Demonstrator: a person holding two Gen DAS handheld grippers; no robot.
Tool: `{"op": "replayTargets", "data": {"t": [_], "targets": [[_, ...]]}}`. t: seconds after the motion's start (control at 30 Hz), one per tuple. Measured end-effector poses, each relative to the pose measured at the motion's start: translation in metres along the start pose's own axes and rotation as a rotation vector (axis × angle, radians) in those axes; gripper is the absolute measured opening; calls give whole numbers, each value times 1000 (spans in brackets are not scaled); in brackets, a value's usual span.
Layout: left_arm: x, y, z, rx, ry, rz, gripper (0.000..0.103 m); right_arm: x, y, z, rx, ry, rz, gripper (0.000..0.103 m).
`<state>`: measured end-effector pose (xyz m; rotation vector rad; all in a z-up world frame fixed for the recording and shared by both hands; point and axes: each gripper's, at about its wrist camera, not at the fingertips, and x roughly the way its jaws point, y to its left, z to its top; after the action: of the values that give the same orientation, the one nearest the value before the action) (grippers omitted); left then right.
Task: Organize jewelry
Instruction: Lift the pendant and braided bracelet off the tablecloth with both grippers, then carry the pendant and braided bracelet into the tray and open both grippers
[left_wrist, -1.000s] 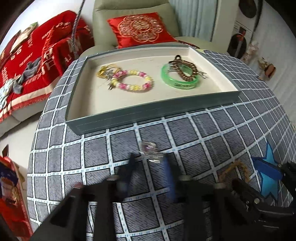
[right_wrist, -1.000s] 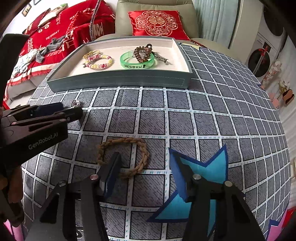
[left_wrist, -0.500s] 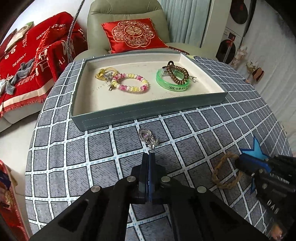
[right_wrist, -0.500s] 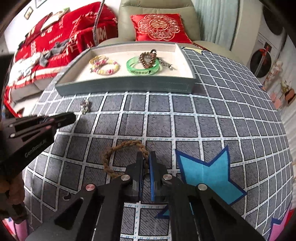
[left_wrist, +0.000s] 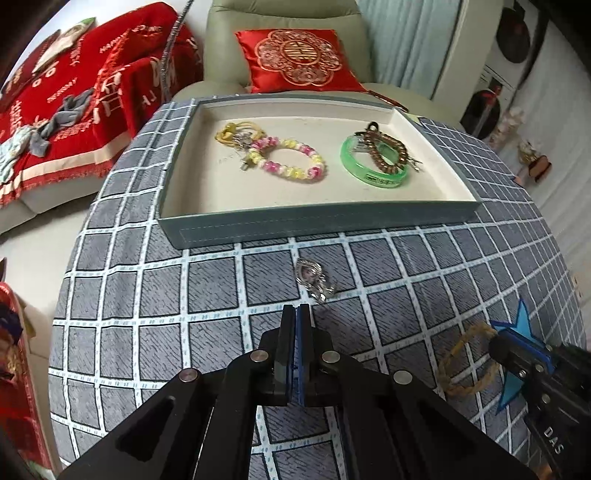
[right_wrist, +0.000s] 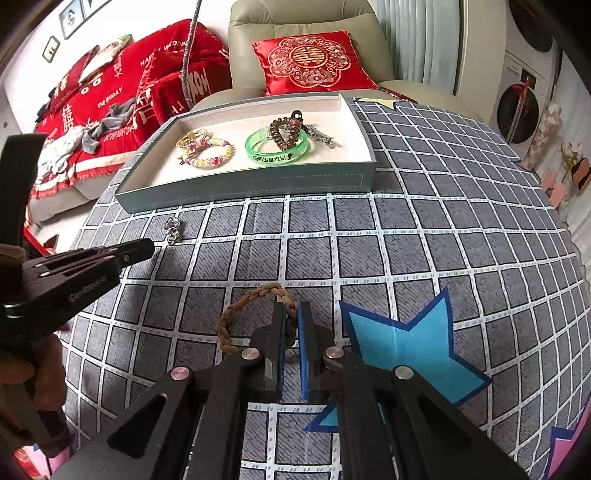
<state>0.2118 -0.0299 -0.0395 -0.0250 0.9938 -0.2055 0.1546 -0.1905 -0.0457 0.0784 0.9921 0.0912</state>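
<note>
A grey-blue tray (left_wrist: 321, 221) (right_wrist: 251, 184) at the far side of the checked table holds a pink-and-yellow bead bracelet (left_wrist: 291, 158), yellow hair ties (left_wrist: 236, 131), a green bangle (left_wrist: 373, 173) and a brown spiral tie (left_wrist: 384, 151). A silver pendant (left_wrist: 314, 278) (right_wrist: 173, 230) lies on the cloth just beyond my left gripper (left_wrist: 294, 308) (right_wrist: 146, 246), which is shut with nothing in it. My right gripper (right_wrist: 291, 308) (left_wrist: 496, 345) is shut on the near right part of a braided brown bracelet (right_wrist: 251, 299) (left_wrist: 461, 365) that rests on the cloth.
A blue paper star (right_wrist: 402, 347) lies on the cloth right of the right gripper. Behind the tray stands an armchair with a red cushion (right_wrist: 314, 62). A sofa under a red blanket (left_wrist: 74, 96) is off the table's left edge. A hand (right_wrist: 22, 369) holds the left gripper.
Both grippers went from open to shut. The right one closed on the braided bracelet. The left one closed short of the pendant, empty.
</note>
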Motion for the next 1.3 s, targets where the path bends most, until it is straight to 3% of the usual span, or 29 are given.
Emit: {"op": "replayTargets", "data": {"t": [0.2,0.23,0.27,0.3,0.53,0.87,0.9,0.97,1.0,1.03,1.07,1.3], "targets": [[1,2,1,-22,9,14,15,-2,-3,-1,16,-11,17,7],[2,3,1,-32,11,14,25,-2,-3,-1,17,-12,19,7],[2,4,1,-37,15,15,49,-2,-4,-2,19,-12,21,7],[2,4,1,-42,24,20,103,-3,-4,-2,19,-12,23,7],[20,-5,5,-15,-9,79,103,-4,-7,-4,27,-16,27,7],[65,-14,25,-6,36,85,100,-2,-12,-6,42,-8,33,7],[66,-14,26,-4,33,84,98,-2,-12,-6,43,-8,34,7],[65,-18,29,9,18,92,82,-1,-12,-6,43,-7,34,7],[64,-20,29,20,7,88,66,-1,-12,-6,44,-7,35,7],[63,-20,29,35,-3,79,37,-1,-12,-7,44,-7,35,7],[63,-21,30,49,-4,73,30,-1,-12,-7,44,-7,34,7],[49,-12,28,50,-27,6,30,-6,-12,-5,42,-19,39,7]]}}
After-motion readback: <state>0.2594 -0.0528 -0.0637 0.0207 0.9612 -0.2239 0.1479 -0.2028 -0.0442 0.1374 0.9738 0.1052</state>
